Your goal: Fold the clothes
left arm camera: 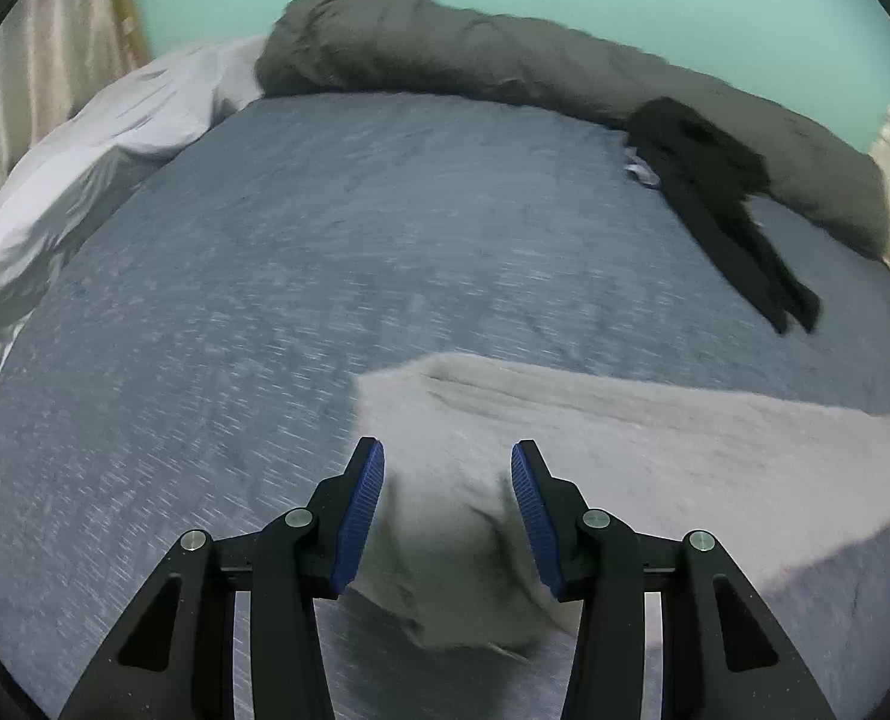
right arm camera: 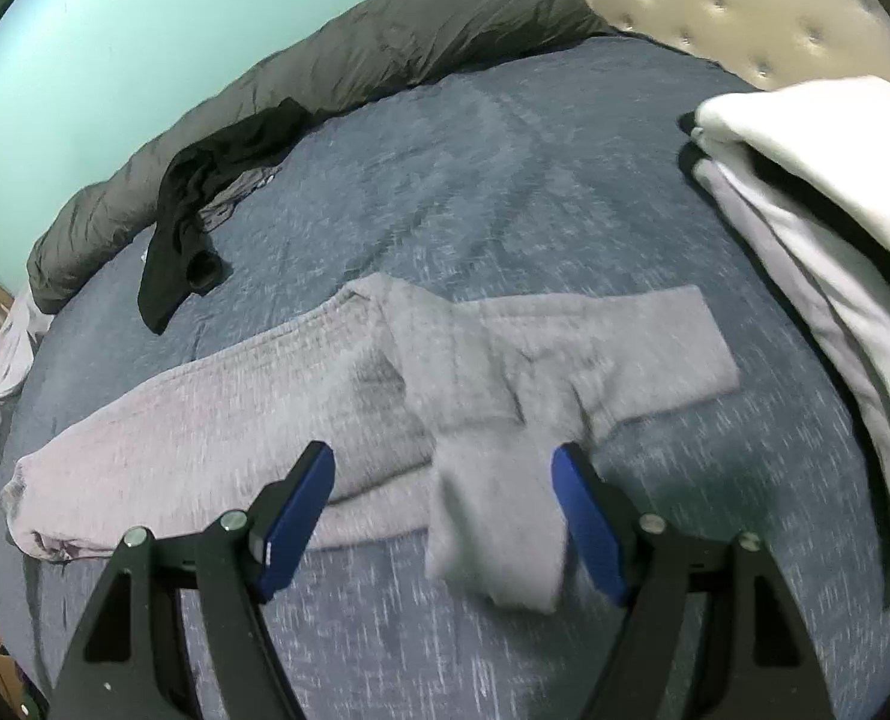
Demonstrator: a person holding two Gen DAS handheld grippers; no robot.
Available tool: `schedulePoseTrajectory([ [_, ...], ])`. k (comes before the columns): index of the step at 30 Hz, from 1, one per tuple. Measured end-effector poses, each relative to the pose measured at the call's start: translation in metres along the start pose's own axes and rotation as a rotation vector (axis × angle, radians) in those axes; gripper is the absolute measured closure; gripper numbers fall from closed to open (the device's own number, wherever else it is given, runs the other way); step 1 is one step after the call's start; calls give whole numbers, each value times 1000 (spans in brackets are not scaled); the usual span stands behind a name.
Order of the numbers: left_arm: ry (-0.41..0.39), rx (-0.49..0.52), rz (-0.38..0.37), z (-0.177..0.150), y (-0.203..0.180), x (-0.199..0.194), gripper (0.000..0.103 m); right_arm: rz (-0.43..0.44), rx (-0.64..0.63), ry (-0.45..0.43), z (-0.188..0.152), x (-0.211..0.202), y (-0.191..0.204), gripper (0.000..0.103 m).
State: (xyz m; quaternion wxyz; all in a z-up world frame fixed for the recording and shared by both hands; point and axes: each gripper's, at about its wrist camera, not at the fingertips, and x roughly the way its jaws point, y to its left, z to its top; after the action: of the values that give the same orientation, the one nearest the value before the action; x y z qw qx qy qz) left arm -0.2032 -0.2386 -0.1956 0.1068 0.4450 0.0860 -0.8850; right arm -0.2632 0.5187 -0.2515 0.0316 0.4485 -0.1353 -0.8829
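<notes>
On the blue-grey bedspread (right arm camera: pixel 505 138) a grey sweater (right arm camera: pixel 276 384) lies spread out near the front edge, one sleeve folded across the body and another hanging toward the right gripper (right arm camera: pixel 445 516). That claw is spread wide, its blue pads on either side of the sleeve end but not closed on it; whether the right pad touches the cloth I cannot tell. The left gripper (left arm camera: pixel 448 510) is likewise released, its fingers straddling a bunched corner of the same sweater (left arm camera: pixel 625 450) without pinching it. The knit looks soft, light and limp, so it should sag and slide when lifted; it seems best taken at a hem, cuff or shoulder seam, with a good fold of cloth between the pads. A black garment (right arm camera: pixel 174 240) lies farther back against a rolled dark duvet (right arm camera: pixel 348 60), and a stack of pale folded clothes (right arm camera: pixel 817 180) sits at the right, cut off by the frame. Both views are blurred by motion, so the sweater's collar and far sleeve are hard to make out.
</notes>
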Motion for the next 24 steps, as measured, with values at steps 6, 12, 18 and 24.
schedulePoseTrajectory([
  [6, -9, 42, -129, -39, -69, 0, 55, -35, -21, 7, -24, -9, -9, 27],
  [12, 1, 85, -245, -86, -152, 9, 55, -93, -174, 45, -36, 6, 12, 27],
  [18, 17, 119, -291, -117, -206, 25, 55, -151, -327, 84, -49, 21, 34, 27],
  [24, 1, 150, -266, -125, -223, 35, 51, -207, -391, 117, -52, 43, 37, 27],
])
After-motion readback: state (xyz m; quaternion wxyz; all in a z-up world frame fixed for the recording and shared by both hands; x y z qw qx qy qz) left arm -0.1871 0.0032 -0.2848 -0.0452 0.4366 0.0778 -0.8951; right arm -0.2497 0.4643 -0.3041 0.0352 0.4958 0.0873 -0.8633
